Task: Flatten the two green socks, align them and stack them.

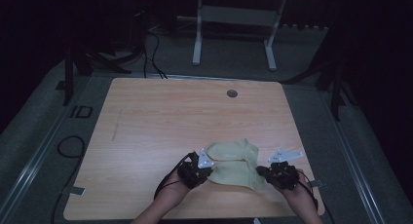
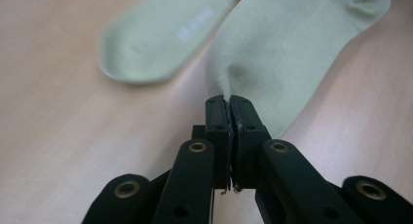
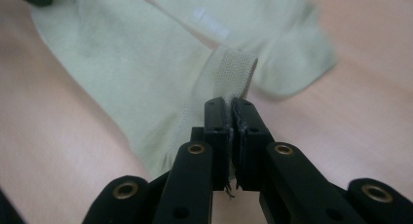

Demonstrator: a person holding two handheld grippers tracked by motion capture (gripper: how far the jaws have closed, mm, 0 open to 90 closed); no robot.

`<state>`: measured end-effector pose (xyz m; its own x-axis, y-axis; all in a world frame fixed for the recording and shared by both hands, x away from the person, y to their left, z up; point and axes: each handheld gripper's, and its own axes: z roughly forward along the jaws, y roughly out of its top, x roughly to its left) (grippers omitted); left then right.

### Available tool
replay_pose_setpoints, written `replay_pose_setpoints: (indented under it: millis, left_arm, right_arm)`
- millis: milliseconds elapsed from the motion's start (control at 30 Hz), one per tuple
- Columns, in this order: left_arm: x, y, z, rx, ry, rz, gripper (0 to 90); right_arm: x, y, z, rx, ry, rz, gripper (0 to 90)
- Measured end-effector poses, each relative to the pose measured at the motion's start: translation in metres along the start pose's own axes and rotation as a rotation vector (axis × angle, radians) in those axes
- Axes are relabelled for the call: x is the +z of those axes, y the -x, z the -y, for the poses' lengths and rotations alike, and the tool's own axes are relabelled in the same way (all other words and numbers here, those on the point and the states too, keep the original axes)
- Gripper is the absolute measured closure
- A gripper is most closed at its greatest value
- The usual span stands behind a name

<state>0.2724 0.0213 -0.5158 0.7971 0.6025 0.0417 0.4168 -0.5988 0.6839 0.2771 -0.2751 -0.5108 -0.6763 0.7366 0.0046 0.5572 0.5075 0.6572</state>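
Observation:
Two pale green socks lie on the wooden table (image 1: 160,121) near its front edge. My left gripper (image 1: 207,171) is shut on the left end of the nearer sock (image 1: 238,174); in the left gripper view the jaws (image 2: 229,100) pinch a fold of that sock (image 2: 287,53). My right gripper (image 1: 263,173) is shut on its right end, where the ribbed cuff (image 3: 236,70) sits between the jaws (image 3: 230,102). The second sock (image 1: 233,148) lies flat just beyond it, also seen as the other sock (image 2: 160,39) and the far sock (image 3: 272,44).
A round cable hole (image 1: 232,93) sits near the table's far edge. A white desk frame (image 1: 234,19) stands on the floor behind the table. Black cables (image 1: 68,146) loop on the floor at the left. The room around is dark.

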Motion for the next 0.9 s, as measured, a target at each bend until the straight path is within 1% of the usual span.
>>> replay_pose_setpoints:
  millis: [33,100,133,167,233,267,300,333,367,400,433,500,600,700,733,800,867,900]
  left_arm:
    - [-0.002,-0.004,-0.004,-0.007,0.005,-0.001,87.0]
    - [-0.003,-0.011,-0.013,-0.011,0.010,-0.017,87.0]
    - [-0.003,-0.015,-0.017,-0.012,0.010,-0.021,87.0]
    - [-0.002,-0.019,-0.021,-0.012,0.005,-0.036,87.0]
    - [0.002,-0.027,-0.027,-0.024,-0.002,-0.034,87.0]
    - [0.005,-0.030,-0.030,-0.022,-0.009,-0.043,87.0]
    - [0.008,-0.033,-0.032,-0.022,-0.018,-0.051,87.0]
    - [0.012,-0.037,-0.033,-0.029,-0.025,-0.046,87.0]
    - [0.012,-0.037,-0.033,-0.029,-0.025,-0.046,87.0]
    - [0.021,-0.041,-0.036,-0.031,-0.042,-0.061,87.0]
    - [0.024,-0.042,-0.037,-0.029,-0.051,-0.059,86.9]
    - [0.034,-0.045,-0.037,-0.037,-0.067,-0.070,86.9]
    - [0.045,-0.048,-0.034,-0.032,-0.090,-0.082,86.9]
    - [0.052,-0.053,-0.032,-0.056,-0.090,-0.082,86.8]
    - [0.053,-0.055,-0.031,-0.065,-0.090,-0.080,86.7]
    - [0.056,-0.057,-0.029,-0.079,-0.095,-0.056,86.6]
    - [0.060,-0.058,-0.027,-0.082,-0.102,-0.057,86.3]
    - [0.061,-0.059,-0.026,-0.098,-0.100,-0.045,86.1]
  right_arm:
    - [-0.002,0.003,-0.005,0.002,0.010,0.006,85.6]
    - [-0.003,0.012,-0.016,0.009,0.026,0.018,85.6]
    - [-0.002,0.016,-0.021,0.020,0.030,0.018,85.6]
    - [-0.001,0.021,-0.025,0.031,0.038,0.018,85.6]
    - [0.003,0.031,-0.034,0.055,0.050,0.006,85.6]
    - [0.006,0.036,-0.037,0.060,0.053,0.013,85.5]
    - [0.010,0.040,-0.041,0.066,0.050,0.015,85.5]
    - [0.014,0.045,-0.044,0.067,0.043,0.016,85.5]
    - [0.014,0.045,-0.044,0.067,0.043,0.016,85.5]
    - [0.018,0.050,-0.047,0.073,0.035,0.026,85.5]
    - [0.028,0.058,-0.052,0.089,0.009,0.024,85.4]
    - [0.036,0.064,-0.053,0.109,-0.001,0.018,85.4]
    - [0.053,0.072,-0.053,0.134,-0.034,0.008,85.3]
    - [0.064,0.074,-0.051,0.142,-0.063,0.013,85.2]
    - [0.069,0.075,-0.050,0.145,-0.074,0.013,85.1]
    - [0.074,0.076,-0.049,0.138,-0.086,0.021,85.0]
    - [0.078,0.076,-0.048,0.146,-0.095,0.021,84.4]
    - [0.079,0.077,-0.047,0.144,-0.096,0.022,84.0]
